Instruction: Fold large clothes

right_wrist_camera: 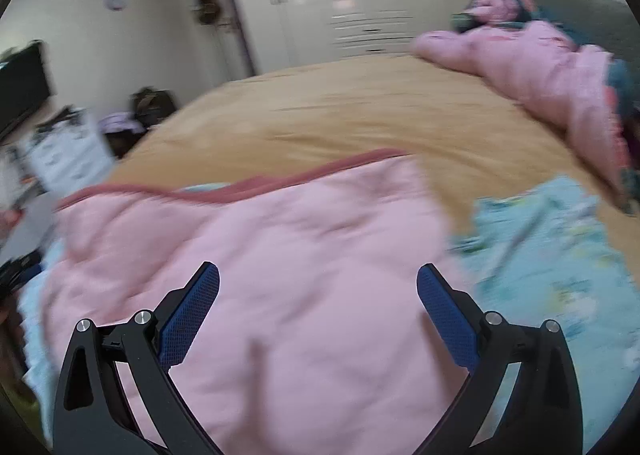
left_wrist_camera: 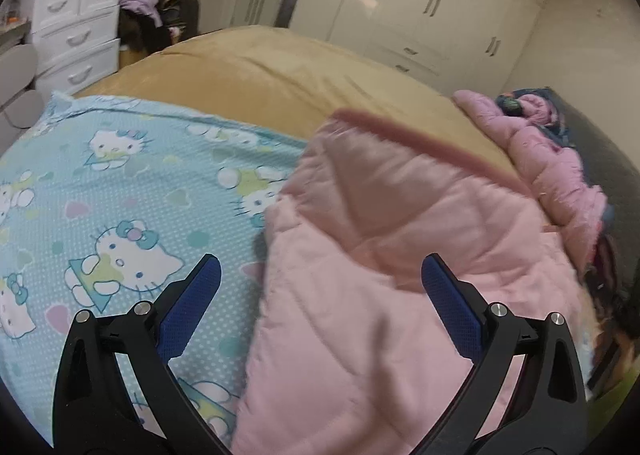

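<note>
On the bed, garment: pink quilted garment (left_wrist_camera: 400,263) spread across the near part of the bed (left_wrist_camera: 260,71), darker pink trim along its far edge; partly over a blue cartoon-print sheet (left_wrist_camera: 120,215).
Under the garment: tan cover of the bed beyond the trim; print sheet showing on both sides of the pink fabric.
Fold so far: by the look of it, one layer laid over; edges uneven, not yet squared.
Risk, slippage: smooth quilted surface likely to slide off the sheet if dragged rather than lifted.
Risk, wrong pinch: thick padding could be caught in one layer only, or together with the sheet below, spoiling the fold.
Risk, blur: right-side view smeared, so exact edge position hard to judge from there.
Left gripper (left_wrist_camera: 320,291): tilted downward over the garment's left edge; fingers (left_wrist_camera: 192,311) spread fully wide, holding nothing, pads clear of the fabric.
Right gripper (right_wrist_camera: 318,295): angled down above the garment's middle; fingers (right_wrist_camera: 190,319) equally wide apart, empty.
Farther out: second pink garment (right_wrist_camera: 540,71) heaped near the headboard, well apart; white wardrobe (left_wrist_camera: 420,3) and drawer unit (left_wrist_camera: 76,31) against the walls.
</note>
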